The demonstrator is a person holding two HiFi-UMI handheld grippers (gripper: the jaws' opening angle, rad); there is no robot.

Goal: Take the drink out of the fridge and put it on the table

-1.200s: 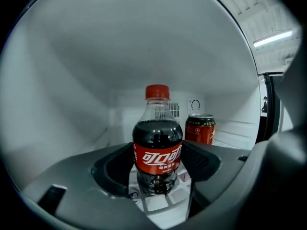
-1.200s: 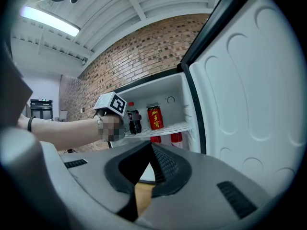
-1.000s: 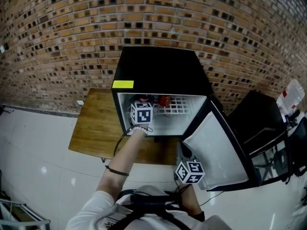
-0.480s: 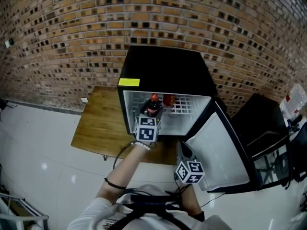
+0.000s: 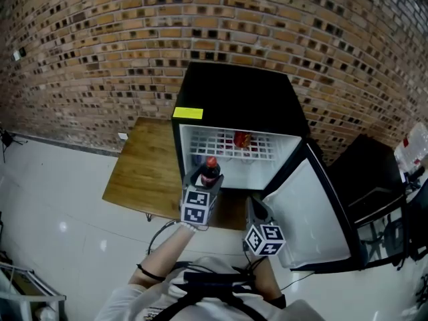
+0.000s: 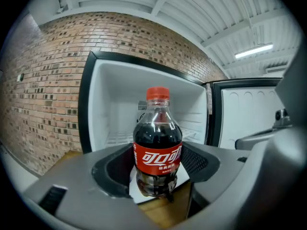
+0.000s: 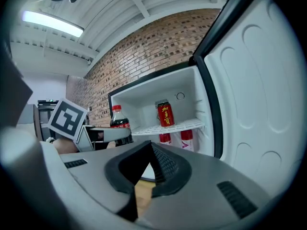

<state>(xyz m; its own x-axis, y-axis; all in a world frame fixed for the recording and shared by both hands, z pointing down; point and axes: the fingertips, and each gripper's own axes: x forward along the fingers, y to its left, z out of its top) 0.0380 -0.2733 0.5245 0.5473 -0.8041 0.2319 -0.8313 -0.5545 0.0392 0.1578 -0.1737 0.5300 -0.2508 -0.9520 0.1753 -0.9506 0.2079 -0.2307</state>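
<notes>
— Down low by the body, right tool (image 7: 146, 151) clenched, nothing between its jaws, beside the open fridge door (image 5: 304, 212).
— And the left tool (image 6: 156, 171)?
— Clamped on the cola bottle (image 6: 158, 143), upright, red cap up, just outside the fridge (image 5: 241, 99), over the wooden desk (image 5: 144, 169).
— Further back, one red can (image 5: 242, 139) on the wire shelf (image 5: 267, 147), brick wall (image 5: 100, 45) behind.

Grey grippers, white shirt
The left gripper (image 6: 156, 174) and the right gripper (image 7: 143, 176) have smooth grey shells and black ribbed pads on the jaws, and each carries a white cube (image 5: 196, 207) with black square markers. The person wears a white sleeve (image 5: 124, 303) and a thin dark wristband (image 5: 148, 273); a black cable (image 5: 159, 231) leaves the left gripper.
</notes>
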